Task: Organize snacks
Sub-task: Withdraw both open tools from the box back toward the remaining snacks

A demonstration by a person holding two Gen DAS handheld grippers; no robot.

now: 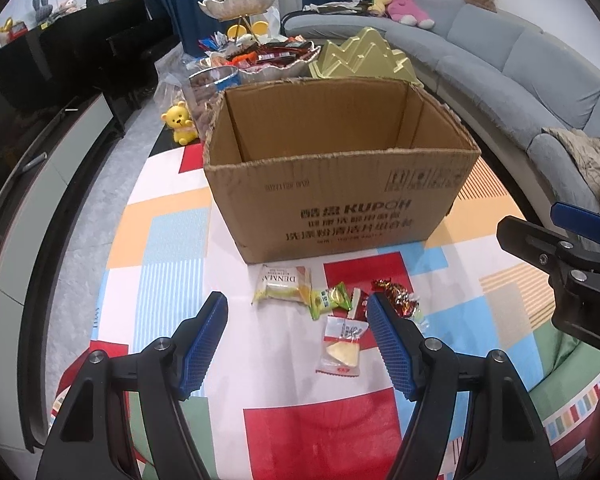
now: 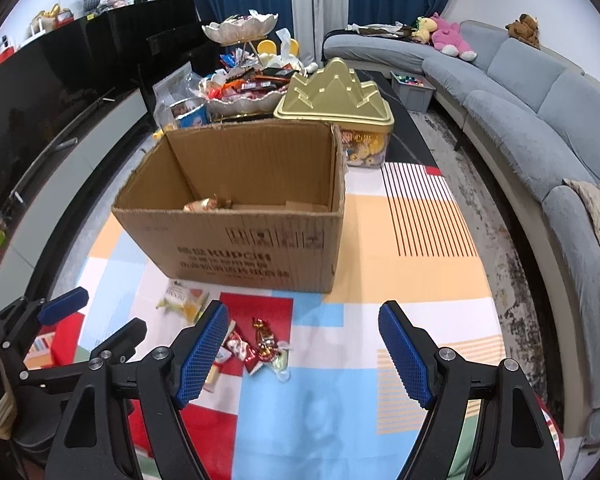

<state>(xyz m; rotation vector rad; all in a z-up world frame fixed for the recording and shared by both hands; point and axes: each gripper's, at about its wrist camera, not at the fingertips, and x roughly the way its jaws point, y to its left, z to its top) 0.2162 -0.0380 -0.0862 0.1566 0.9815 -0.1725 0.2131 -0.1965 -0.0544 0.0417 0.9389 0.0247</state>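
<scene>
An open brown corrugated cardboard box [image 1: 340, 184] stands on the tabletop's glossy, colour-blocked cloth [image 1: 172, 240]. Crinkly wrapped snacks [image 1: 340, 304] lie just before it, near both grippers. The left gripper [image 1: 296, 320] and right gripper [image 2: 302, 334] hold ribbed blue jaws wide, empty. Only the right wrist view shows a wrapped snack inside the box [image 2: 208, 204].
</scene>
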